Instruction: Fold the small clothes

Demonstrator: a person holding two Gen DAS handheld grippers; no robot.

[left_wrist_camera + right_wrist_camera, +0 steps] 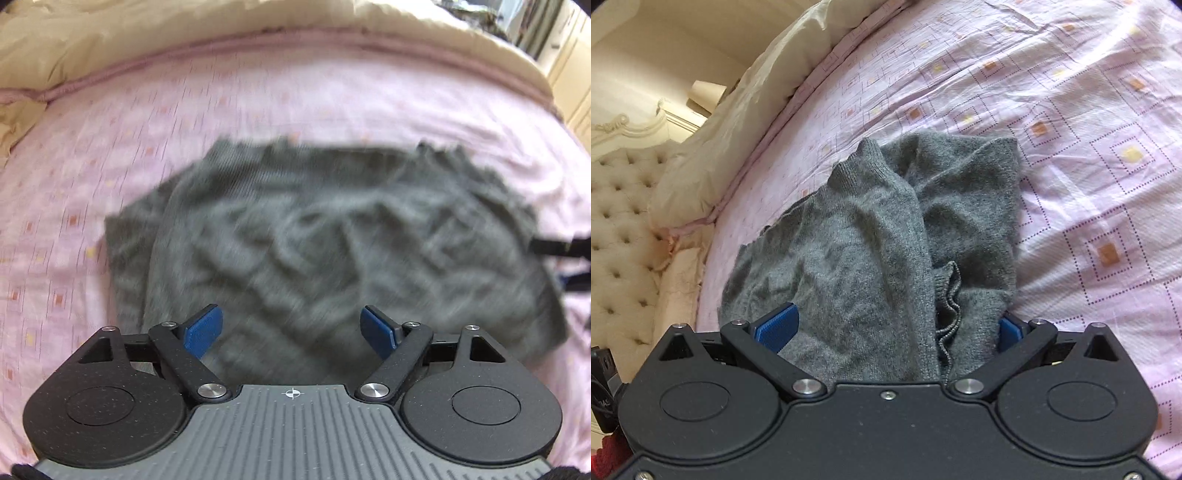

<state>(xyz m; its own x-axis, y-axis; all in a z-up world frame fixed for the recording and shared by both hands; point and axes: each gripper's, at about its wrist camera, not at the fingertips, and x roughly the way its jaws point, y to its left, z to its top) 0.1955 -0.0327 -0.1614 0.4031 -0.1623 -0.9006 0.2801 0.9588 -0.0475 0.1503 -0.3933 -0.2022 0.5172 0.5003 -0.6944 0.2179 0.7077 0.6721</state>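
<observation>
Grey sweater (871, 236) rumpled on bed (1089, 155), bunched toward 6 o'clock; right hand-held gripper (890, 332) spread wide astride folds, likely lining up a grasp; left hand-held gripper (291, 328) released, hovering above.

We see a pink bed sheet (1089, 155) printed with dotted squares, each with a small orange or yellow block at its centre, and it lies creased. Along its far edge runs a cream quilt (129, 33), bunched and puffy. Beside the bed stands a cream tufted headboard (617, 221) with buttons, and above it a carved pale frame (624, 125).
</observation>
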